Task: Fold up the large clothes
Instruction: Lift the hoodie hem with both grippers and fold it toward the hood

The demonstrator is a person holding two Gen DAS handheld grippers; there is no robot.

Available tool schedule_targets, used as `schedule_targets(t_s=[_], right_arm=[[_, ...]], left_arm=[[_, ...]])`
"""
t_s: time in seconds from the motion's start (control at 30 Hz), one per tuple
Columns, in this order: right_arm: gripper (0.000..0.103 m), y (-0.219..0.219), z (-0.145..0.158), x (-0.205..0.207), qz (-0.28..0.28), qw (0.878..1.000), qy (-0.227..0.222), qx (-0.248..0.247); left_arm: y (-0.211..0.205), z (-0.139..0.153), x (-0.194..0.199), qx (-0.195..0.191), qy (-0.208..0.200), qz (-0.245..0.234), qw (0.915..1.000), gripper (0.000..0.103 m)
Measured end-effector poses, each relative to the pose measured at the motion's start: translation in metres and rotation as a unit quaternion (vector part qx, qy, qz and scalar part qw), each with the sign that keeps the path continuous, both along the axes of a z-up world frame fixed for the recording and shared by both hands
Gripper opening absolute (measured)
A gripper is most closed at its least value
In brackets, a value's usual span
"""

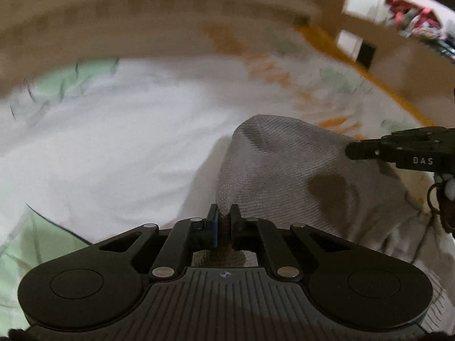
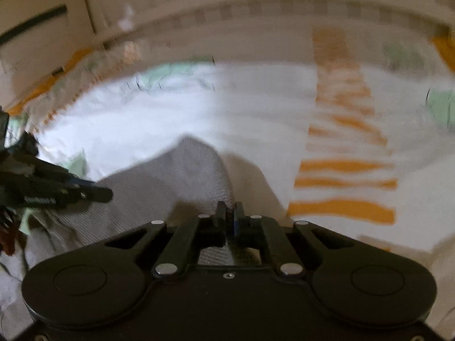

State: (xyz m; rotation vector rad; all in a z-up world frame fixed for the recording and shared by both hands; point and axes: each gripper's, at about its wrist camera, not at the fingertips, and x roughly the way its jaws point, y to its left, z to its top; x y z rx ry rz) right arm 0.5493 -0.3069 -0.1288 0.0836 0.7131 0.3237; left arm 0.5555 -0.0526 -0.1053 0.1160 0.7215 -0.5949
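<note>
Jaws clamping: your two grippers, left gripper [image 1: 224, 213] and right gripper [image 2: 229, 212], are pinching one grey ribbed knit garment [image 1: 284, 170] over one white patterned bedsheet [image 1: 113, 142].

Readable only: white letters "DAS" on the black body of the right gripper [image 1: 352, 151], seen at the right edge of the left wrist view. White print on the side of the left gripper [image 2: 106, 193] in the right wrist view, too blurred to read. Nothing else legible.
</note>
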Motion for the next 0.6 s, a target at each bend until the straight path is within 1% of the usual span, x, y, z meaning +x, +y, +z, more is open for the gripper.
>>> schedule_targets(t_s=[0.07,0.1,0.17,0.23,0.3,0.33,0.4,0.43,0.5,0.53,0.57,0.6], right_arm=[[0.009,0.0,0.018,-0.022,0.008,0.999,-0.04,-0.01],[0.009,0.0,0.027,-0.033,0.016,0.998,-0.06,-0.019],[0.009,0.002,0.045,-0.063,0.038,0.993,-0.102,-0.034],[0.009,0.002,0.059,-0.097,0.062,0.988,-0.138,-0.041],[0.009,0.004,0.07,-0.135,0.09,0.98,-0.17,-0.059],[0.009,0.004,0.072,-0.156,0.108,0.975,-0.183,-0.068],[0.009,0.007,0.072,-0.189,0.136,0.97,-0.185,-0.083],[0.009,0.008,0.069,-0.206,0.149,0.969,-0.178,-0.088],[0.009,0.012,0.059,-0.237,0.18,0.966,-0.156,-0.103],[0.009,0.014,0.052,-0.251,0.197,0.963,-0.144,-0.116],[0.01,0.019,0.042,-0.267,0.217,0.958,-0.127,-0.136],[0.01,0.023,0.034,-0.279,0.234,0.954,-0.112,-0.151]], left_arm=[[0.011,0.017,-0.027,-0.028,-0.048,0.007,0.9984,0.007],[0.015,0.025,-0.041,-0.041,-0.066,0.005,0.9969,0.007],[0.026,0.037,-0.071,-0.057,-0.1,-0.01,0.9933,0.007],[0.038,0.047,-0.108,-0.062,-0.139,-0.047,0.9872,0.007],[0.048,0.05,-0.145,-0.057,-0.166,-0.091,0.9803,0.007],[0.053,0.049,-0.162,-0.05,-0.175,-0.112,0.9769,0.007],[0.06,0.043,-0.197,-0.024,-0.179,-0.165,0.9697,0.007],[0.063,0.039,-0.212,-0.011,-0.176,-0.186,0.9666,0.007],[0.067,0.028,-0.244,0.024,-0.165,-0.237,0.957,0.008],[0.066,0.022,-0.256,0.047,-0.162,-0.262,0.9503,0.008],[0.066,0.015,-0.269,0.073,-0.157,-0.288,0.9419,0.008],[0.065,0.006,-0.284,0.105,-0.147,-0.319,0.9303,0.008]])
